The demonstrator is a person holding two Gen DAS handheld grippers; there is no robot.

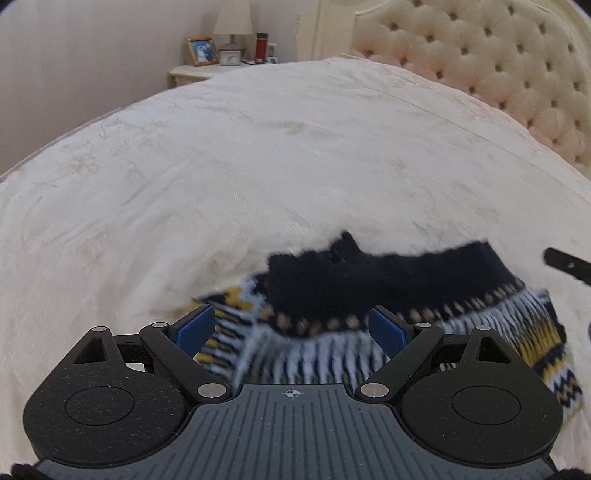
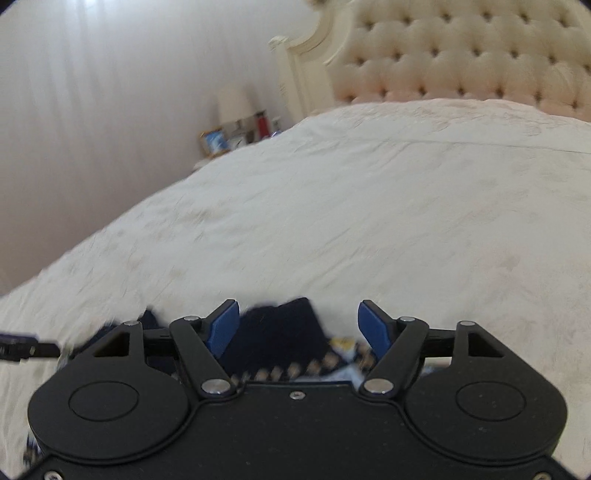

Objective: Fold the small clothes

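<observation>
A small knitted sweater [image 1: 369, 295], navy at the top with white, yellow and tan patterned bands below, lies on the cream bedspread [image 1: 258, 166]. My left gripper [image 1: 295, 325] is open, its blue pads on either side of the sweater's patterned band, just above it. My right gripper [image 2: 297, 326] is also open, over the navy part of the sweater [image 2: 280, 332]. The tip of the right gripper shows at the right edge of the left wrist view [image 1: 565, 264]. Both views are blurred by motion.
A tufted cream headboard [image 1: 498, 55] stands at the far right of the bed. A nightstand [image 1: 195, 72] at the far left holds a lamp [image 1: 232, 22], a framed photo [image 1: 201, 50] and a red bottle [image 1: 261, 46].
</observation>
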